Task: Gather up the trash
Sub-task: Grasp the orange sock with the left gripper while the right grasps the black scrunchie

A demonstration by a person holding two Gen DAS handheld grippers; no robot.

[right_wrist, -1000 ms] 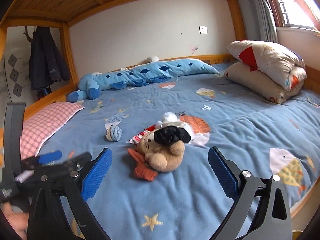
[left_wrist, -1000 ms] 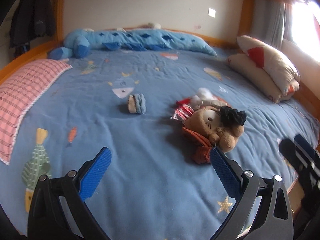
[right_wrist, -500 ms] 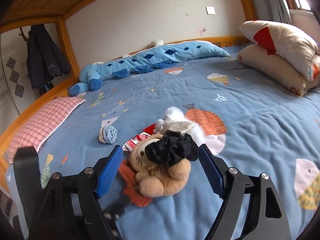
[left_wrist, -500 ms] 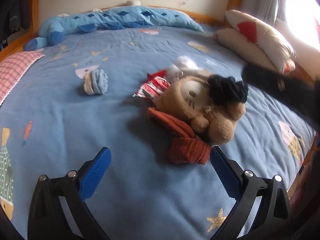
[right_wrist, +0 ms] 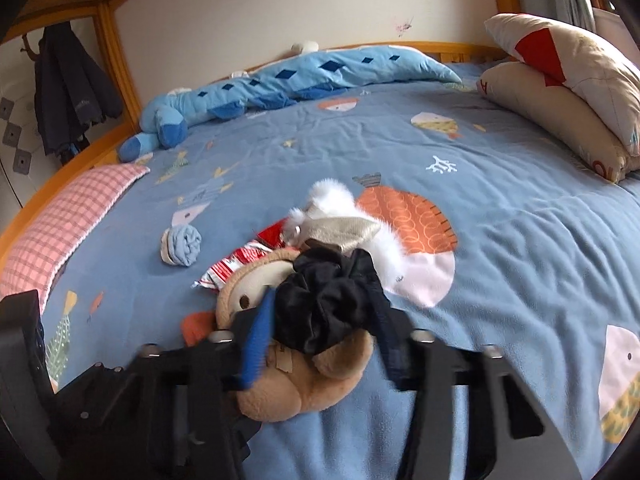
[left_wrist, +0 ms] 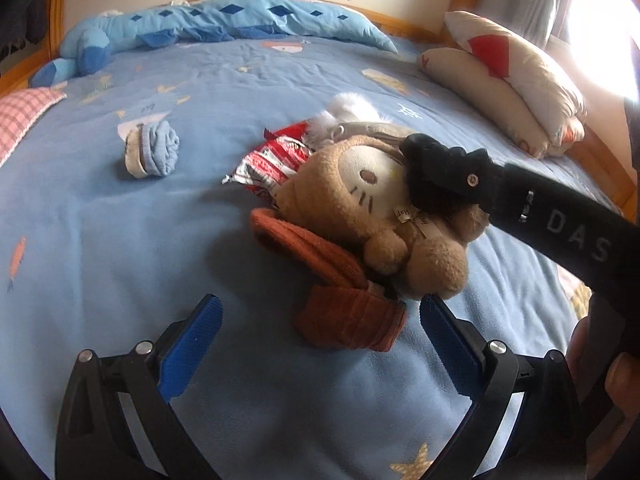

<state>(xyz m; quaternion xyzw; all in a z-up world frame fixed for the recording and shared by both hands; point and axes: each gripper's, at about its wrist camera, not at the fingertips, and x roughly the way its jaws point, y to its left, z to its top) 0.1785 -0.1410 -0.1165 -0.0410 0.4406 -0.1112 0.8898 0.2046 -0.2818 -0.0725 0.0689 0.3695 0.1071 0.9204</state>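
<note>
Step in hand, as I judge it: clearing the pile so the trash can be reached. The trash, a red-and-white snack wrapper [left_wrist: 276, 160], lies near the middle of the bed [left_wrist: 120, 240], well clear of every edge, partly under the head of a brown plush toy [left_wrist: 376, 200].

My right gripper [right_wrist: 320, 316] has its blue pads on either side of a black scrunchie [right_wrist: 324, 300] that sits on top of the toy. The jaws are narrowed about the fabric; motion blur prevents me from confirming a firm hold.

My left gripper [left_wrist: 320, 340] is wide open and holds nothing. It hangs above the blanket on the side nearest me, with an orange sock [left_wrist: 344, 316] between its pads.

A rolled blue sock [left_wrist: 154, 152] lies apart from the pile, toward the pink checked pillow [left_wrist: 24, 116]. White fluffy fabric [right_wrist: 340, 208] lies behind the toy.

Next move, as I judge it: lift the scrunchie clear, then displace the toy to expose the wrapper. Approach the wrapper low and flat, since thin foil on soft bedding tends to slip.
</note>
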